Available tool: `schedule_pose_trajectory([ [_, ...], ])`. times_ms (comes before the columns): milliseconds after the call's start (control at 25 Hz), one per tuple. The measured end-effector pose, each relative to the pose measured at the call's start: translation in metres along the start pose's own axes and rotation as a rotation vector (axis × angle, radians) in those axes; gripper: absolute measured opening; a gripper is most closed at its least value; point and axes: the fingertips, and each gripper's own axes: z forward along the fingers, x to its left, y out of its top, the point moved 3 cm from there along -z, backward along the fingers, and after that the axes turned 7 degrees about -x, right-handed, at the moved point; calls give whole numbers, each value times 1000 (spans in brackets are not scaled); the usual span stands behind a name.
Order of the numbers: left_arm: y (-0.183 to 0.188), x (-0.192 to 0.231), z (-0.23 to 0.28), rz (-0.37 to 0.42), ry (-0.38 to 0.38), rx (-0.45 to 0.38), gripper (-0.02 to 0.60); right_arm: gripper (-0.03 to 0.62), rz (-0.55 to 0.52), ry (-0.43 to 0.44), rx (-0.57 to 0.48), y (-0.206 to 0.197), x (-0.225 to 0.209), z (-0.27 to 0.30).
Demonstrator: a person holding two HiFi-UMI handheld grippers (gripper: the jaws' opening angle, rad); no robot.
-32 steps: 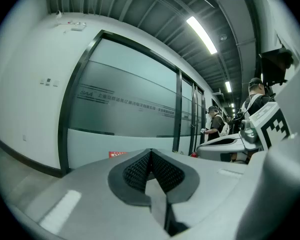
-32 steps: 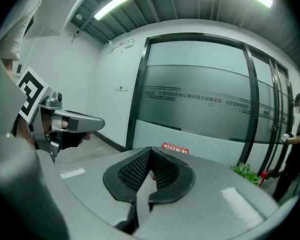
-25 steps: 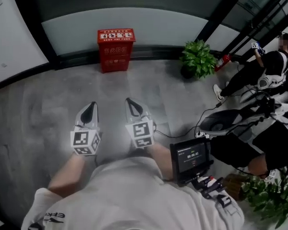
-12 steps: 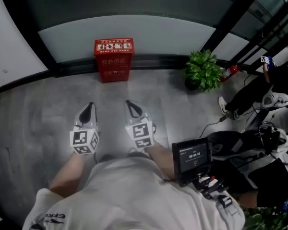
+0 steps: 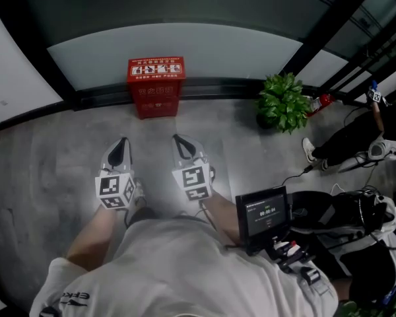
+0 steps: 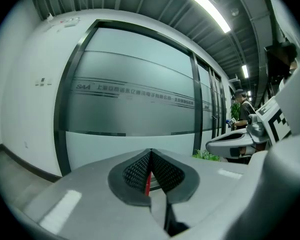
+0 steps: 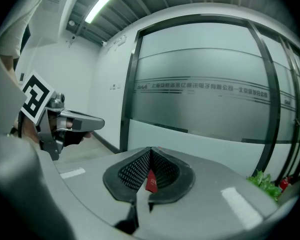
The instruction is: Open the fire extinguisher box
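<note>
The red fire extinguisher box (image 5: 156,88) stands closed on the floor (image 5: 46,157) against the glass wall (image 5: 204,45). Left tongs (image 5: 121,144) and right tongs (image 5: 178,140), both pressed together and empty, hover well short of the box.

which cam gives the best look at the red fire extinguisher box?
Head view: the whole fire extinguisher box shows, top label and front, on the floor by the glass wall. Left gripper view catches only a thin red sliver of it beyond the shut jaws; right gripper view, a small red patch.
</note>
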Motion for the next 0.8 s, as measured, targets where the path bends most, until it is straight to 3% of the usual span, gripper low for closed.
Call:
schedule_pose_trajectory([
  [480,11,131,105,24,-100,20,2,14,-28,-74,63,33,25,152],
  [800,-5,214,170,24,-127,49,2,14,-62,-107,77,41,44,252],
])
